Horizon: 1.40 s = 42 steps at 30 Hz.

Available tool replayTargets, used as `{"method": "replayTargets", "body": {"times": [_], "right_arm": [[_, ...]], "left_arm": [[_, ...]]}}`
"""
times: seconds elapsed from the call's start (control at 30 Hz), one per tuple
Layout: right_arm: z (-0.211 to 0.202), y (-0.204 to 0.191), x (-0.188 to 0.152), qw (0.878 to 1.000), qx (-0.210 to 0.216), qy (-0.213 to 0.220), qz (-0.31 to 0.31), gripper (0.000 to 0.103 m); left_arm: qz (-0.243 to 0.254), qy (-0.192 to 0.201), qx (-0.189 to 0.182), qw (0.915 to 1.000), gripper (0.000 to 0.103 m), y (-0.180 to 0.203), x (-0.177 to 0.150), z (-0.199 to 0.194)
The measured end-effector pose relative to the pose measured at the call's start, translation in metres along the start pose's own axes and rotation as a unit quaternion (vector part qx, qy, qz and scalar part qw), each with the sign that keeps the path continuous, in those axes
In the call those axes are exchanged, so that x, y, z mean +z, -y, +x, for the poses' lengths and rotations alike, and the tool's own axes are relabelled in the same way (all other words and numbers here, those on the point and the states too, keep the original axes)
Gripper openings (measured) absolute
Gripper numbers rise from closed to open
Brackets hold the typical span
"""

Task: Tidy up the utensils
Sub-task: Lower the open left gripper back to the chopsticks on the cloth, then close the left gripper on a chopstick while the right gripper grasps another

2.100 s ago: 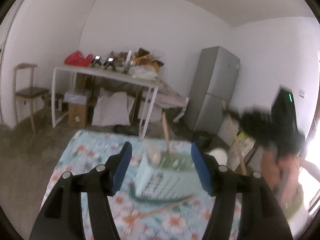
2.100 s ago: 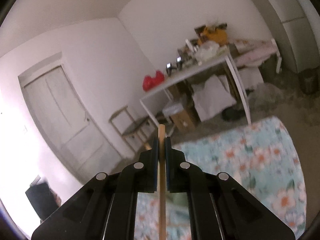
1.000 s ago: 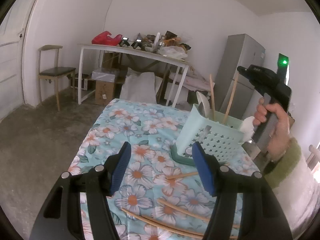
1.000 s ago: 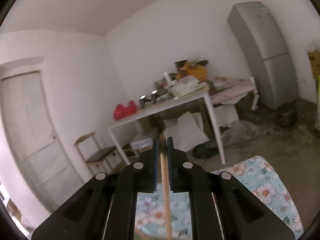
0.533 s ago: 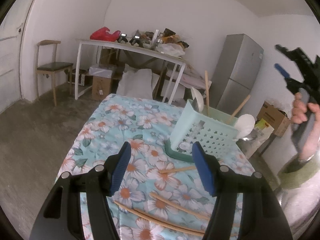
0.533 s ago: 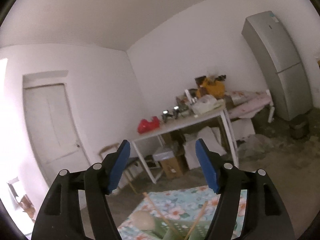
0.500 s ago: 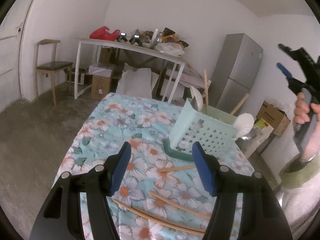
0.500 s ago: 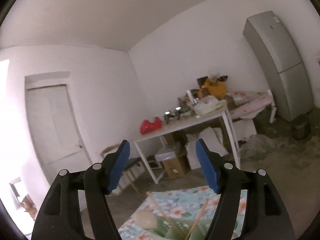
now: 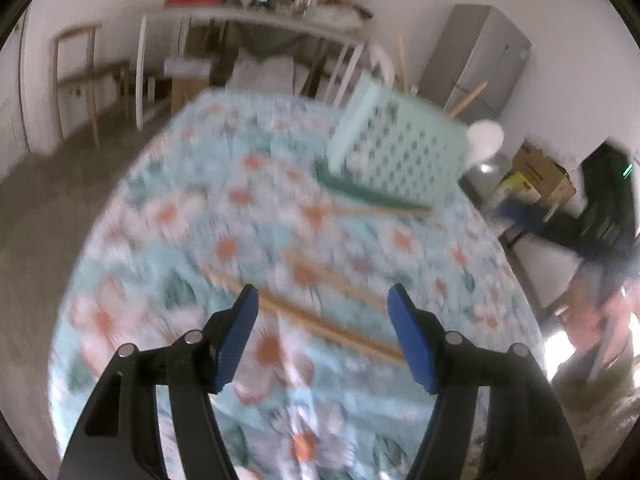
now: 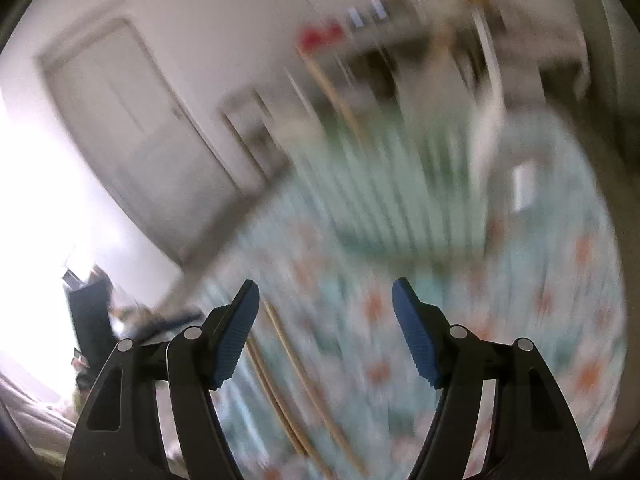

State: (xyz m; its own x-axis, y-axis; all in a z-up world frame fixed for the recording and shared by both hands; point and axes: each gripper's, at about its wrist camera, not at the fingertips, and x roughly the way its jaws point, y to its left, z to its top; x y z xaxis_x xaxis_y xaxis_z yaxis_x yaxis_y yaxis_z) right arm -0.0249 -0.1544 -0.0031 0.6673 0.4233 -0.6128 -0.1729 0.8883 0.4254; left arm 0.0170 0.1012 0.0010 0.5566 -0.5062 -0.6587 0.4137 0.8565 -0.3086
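Note:
A mint perforated basket (image 9: 400, 148) stands on the floral tablecloth (image 9: 180, 220), with wooden sticks and a white spoon poking out of it. Loose wooden chopsticks (image 9: 320, 322) lie on the cloth in front of it, and another chopstick (image 9: 380, 210) rests by the basket's base. My left gripper (image 9: 323, 296) hovers just above the nearest chopsticks, its jaws opening slightly, with nothing between them. My right gripper (image 10: 326, 286) is open and empty, tilted down at the blurred basket (image 10: 400, 192), with chopsticks (image 10: 288, 360) low on its left.
Behind the floral table stand a cluttered white table (image 9: 248, 20), a wooden chair (image 9: 76, 72), a grey fridge (image 9: 480, 52) and a cardboard box (image 9: 540, 176). A person's hand with the other gripper shows at the right edge. A door (image 10: 132, 128) is on the left wall.
The right gripper let go of its wooden stick, opened wide and swung down towards the table. The left gripper dipped down closer to the loose chopsticks.

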Motion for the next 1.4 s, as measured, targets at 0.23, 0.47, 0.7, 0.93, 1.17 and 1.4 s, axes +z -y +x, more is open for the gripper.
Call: {"method": "replayTargets", "body": {"times": [0.23, 0.47, 0.7, 0.93, 1.17, 1.4], "right_arm": [[0.045, 0.025, -0.038, 0.995, -0.029, -0.059, 0.073, 0.066], [0.041, 0.029, -0.051, 0.994, -0.019, -0.051, 0.091, 0.066], [0.03, 0.037, -0.059, 0.995, -0.012, -0.047, 0.092, 0.066], [0.026, 0.04, -0.06, 0.994, -0.007, -0.045, 0.098, 0.066], [0.024, 0.041, -0.061, 0.994, -0.009, -0.043, 0.096, 0.066], [0.027, 0.041, -0.059, 0.995, -0.012, -0.047, 0.092, 0.066]], "left_arm": [[-0.064, -0.059, -0.044, 0.9952, 0.065, -0.004, -0.012, 0.024], [-0.182, -0.1, -0.09, 0.974, 0.033, -0.028, -0.016, 0.045], [-0.257, -0.097, -0.117, 0.9544, 0.013, -0.048, -0.022, 0.05], [-0.25, -0.103, -0.113, 0.9561, 0.009, -0.047, -0.022, 0.042], [-0.218, -0.136, -0.063, 0.9644, 0.0, -0.047, -0.024, 0.025], [-0.239, -0.114, -0.069, 0.9619, 0.0, -0.058, -0.027, 0.015]]}}
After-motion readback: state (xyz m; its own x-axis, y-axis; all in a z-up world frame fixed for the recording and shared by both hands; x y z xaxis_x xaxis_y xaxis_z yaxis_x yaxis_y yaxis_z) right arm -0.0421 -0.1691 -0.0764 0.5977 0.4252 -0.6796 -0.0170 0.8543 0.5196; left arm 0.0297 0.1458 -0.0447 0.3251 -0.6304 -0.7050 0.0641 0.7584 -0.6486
